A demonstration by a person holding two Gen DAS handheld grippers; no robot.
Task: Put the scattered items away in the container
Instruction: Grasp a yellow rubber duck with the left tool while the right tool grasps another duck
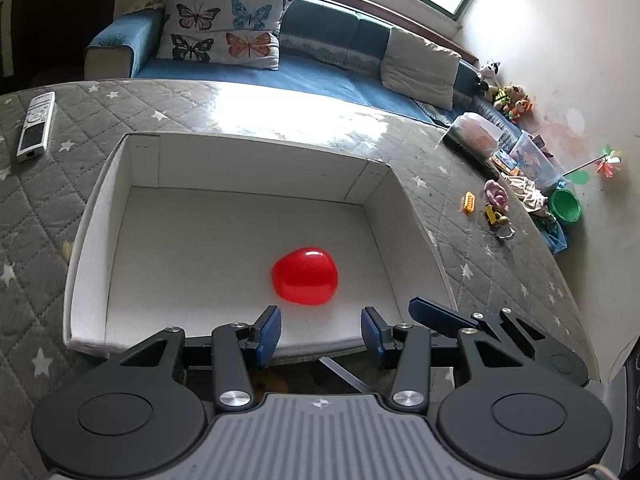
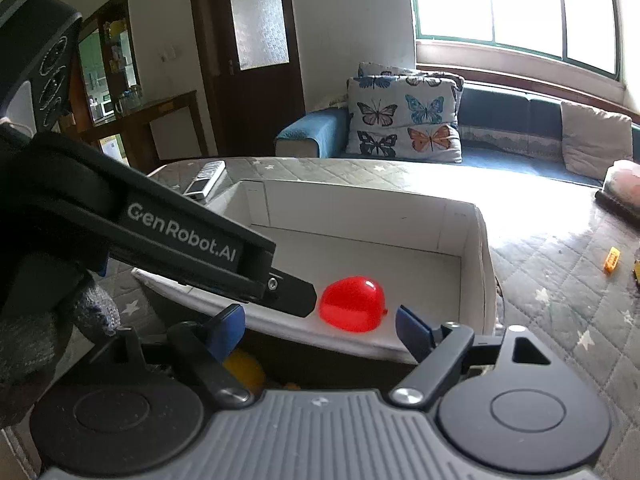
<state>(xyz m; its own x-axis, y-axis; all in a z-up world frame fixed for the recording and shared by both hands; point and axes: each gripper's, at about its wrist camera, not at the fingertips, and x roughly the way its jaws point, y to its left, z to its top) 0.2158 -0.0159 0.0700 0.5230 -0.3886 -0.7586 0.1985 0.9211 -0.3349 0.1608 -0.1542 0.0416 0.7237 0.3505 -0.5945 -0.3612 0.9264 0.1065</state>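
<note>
So a small glossy red balloon (image 1: 305, 276) is already sitting on the floor of the shallow white cardboard box (image 1: 96, 216), toward the near wall, not touched by anything. The left hand-held gripper (image 1: 320, 330) is seen with its blue pads spread apart and nothing between them, held just over the box's near rim. The right hand-held gripper (image 2: 320, 326) is also spread wide and empty, with the balloon lying beyond its pads, not pinched. That step can be judged as done: the drop-off is finished and the box has its first item. What's left is scattered out on the grey quilted star-print worktop cover (image 1: 500, 280): a small yellow-orange plastic toy block (image 1: 468, 203), a little yellow toy vehicle (image 1: 494, 216) and a pink toy (image 1: 496, 193), all well apart from the box, off to its right. The next move would probably be a reach over there, most easily by the right gripper, with the jaws kept open until a piece is bracketed. The pieces are small and low, so a flat, careful approach would be needed. A silver remote control (image 1: 36, 126) is lying to the box's left; it can't be told whether it counts.
</note>
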